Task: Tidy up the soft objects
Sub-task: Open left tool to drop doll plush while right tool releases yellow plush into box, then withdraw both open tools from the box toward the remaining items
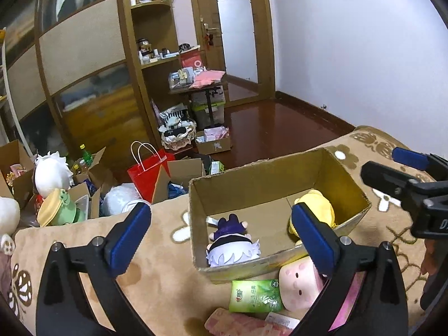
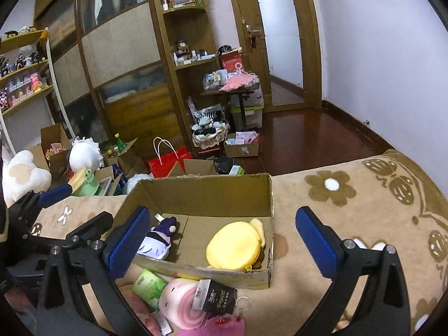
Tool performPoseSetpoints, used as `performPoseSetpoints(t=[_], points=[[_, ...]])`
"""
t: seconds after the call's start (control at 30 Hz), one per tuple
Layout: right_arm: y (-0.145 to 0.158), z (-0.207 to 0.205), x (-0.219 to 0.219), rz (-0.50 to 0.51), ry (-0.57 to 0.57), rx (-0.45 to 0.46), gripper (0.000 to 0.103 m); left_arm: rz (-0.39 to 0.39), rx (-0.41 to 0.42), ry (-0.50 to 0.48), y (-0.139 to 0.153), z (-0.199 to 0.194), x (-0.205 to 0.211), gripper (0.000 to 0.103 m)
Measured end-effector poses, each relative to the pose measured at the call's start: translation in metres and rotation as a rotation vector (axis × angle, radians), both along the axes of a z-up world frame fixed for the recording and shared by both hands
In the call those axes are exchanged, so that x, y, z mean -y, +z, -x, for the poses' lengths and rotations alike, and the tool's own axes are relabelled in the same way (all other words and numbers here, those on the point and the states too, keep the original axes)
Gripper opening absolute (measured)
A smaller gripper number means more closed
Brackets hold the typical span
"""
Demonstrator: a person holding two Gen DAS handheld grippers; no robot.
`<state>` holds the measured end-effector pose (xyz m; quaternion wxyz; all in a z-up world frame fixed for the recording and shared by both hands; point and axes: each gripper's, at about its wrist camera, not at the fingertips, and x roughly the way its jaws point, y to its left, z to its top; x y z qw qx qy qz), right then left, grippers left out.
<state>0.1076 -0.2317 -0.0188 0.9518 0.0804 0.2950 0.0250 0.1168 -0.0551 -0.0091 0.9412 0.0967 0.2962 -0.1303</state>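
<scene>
Both tongs hang wide apart and empty above a brown flowered blanket (image 2: 350, 224) on what looks like a bed. The left tongs (image 1: 221, 238) sit over the near-left part of the blanket; the right tongs (image 2: 221, 238) hover over the box's near wall.

A cardboard box (image 2: 212, 193) rests on the blanket, open at the top. Inside it lie two soft toys: a white-haired doll (image 1: 233, 247) at the near-left corner and a yellow plush (image 2: 235, 245) at the near-right corner.

Outside the box, just beside its near wall, is a small heap: a pink plush (image 2: 182, 303), a green tissue pack (image 1: 256, 295), a dark packet (image 2: 217, 298) with a key ring lying on the pink plush, and a magenta fuzzy toy (image 2: 221, 326) at the near edge of the blanket. A reddish flat item (image 1: 238, 324) lies nearest the camera; what it is I cannot tell.

The remaining work is probably moving the heap's soft toys into the box. The risks, as I judge them:
- The dark packet rests on the pink plush, so lifting the plush could tip it off or drag it along.
- The heap is tightly packed; pads closing there may pinch the tissue pack too.
- The box looks light, and a nudge to its near wall could shift it.
- The two tongs are near each other and could collide.
</scene>
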Motion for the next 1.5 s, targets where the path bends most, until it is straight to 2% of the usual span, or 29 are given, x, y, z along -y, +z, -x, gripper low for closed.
performPoseSetpoints(t=[0.2, 0.6, 0.97, 1.07, 1.5], points=[[0.016, 0.025, -0.001, 0.009, -0.018, 0.025, 0.103, 0.034, -0.009, 0.018, 0.015, 0.018, -0.014, 0.101], [0.023, 0.056, -0.008, -0.013, -0.031, 0.012, 0.103, -0.032, -0.032, -0.011, 0.019, 0.054, -0.017, 0.101], [0.009, 0.065, -0.008, -0.007, -0.037, -0.004, 0.103, -0.058, -0.097, -0.005, -0.01, 0.058, -0.015, 0.101], [-0.001, 0.06, -0.007, 0.003, -0.039, -0.024, 0.103, -0.078, -0.112, -0.002, -0.02, 0.052, -0.013, 0.101], [-0.044, 0.039, -0.005, -0.027, -0.024, -0.104, 0.103, -0.08, -0.214, 0.012, -0.056, 0.028, -0.015, 0.101]])
